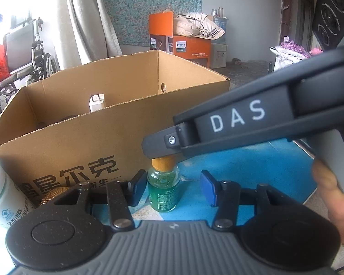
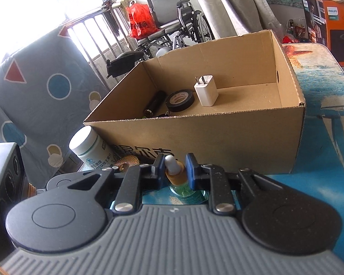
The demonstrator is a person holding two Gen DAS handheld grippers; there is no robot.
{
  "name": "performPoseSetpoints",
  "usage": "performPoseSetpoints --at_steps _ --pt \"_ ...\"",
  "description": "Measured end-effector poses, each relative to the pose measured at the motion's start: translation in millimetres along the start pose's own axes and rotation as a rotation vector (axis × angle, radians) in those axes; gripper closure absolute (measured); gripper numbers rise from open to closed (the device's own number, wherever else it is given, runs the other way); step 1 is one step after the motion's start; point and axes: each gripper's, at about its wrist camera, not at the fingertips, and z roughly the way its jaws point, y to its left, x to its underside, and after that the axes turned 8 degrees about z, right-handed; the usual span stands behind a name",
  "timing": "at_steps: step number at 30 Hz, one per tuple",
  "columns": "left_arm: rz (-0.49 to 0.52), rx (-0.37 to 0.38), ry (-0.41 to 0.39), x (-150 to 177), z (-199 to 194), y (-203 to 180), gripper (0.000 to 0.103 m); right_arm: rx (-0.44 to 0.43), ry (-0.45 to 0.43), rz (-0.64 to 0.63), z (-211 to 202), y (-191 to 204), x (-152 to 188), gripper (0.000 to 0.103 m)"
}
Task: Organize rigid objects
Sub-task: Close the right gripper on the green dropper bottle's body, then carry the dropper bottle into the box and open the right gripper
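A small green glass dropper bottle (image 1: 162, 190) with an orange collar stands on the blue table just in front of the cardboard box (image 1: 80, 137). My right gripper (image 2: 174, 168) is shut on its orange collar under the white dropper bulb (image 2: 170, 161); in the left wrist view it reaches in from the right, over the cap (image 1: 157, 149). My left gripper (image 1: 172, 180) is open around the bottle's body. Its left pad is close to the glass and its blue right pad (image 1: 207, 188) stands clear of it.
In the box (image 2: 217, 137) lie a white charger (image 2: 206, 90), a black tape roll (image 2: 180, 99) and a dark cylinder (image 2: 154, 104). A white pill bottle (image 2: 89, 146) and a golden knurled piece (image 2: 126, 162) sit left of the dropper bottle. A hand (image 1: 334, 197) holds the right gripper.
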Motion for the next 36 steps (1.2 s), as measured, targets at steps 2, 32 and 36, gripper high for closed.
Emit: performPoseSetpoints --at_steps 2,32,36 --pt "0.022 -0.009 -0.001 0.2 4.0 -1.0 0.051 -0.004 -0.002 0.015 -2.8 -4.9 -0.3 0.085" --pt "0.104 -0.050 -0.016 8.5 7.6 -16.0 0.070 0.026 -0.010 -0.025 -19.8 6.5 -1.5 0.084" --pt "0.097 -0.070 -0.050 -5.1 -21.9 -16.0 0.070 0.005 -0.032 -0.069 -44.1 26.4 -9.1 0.084"
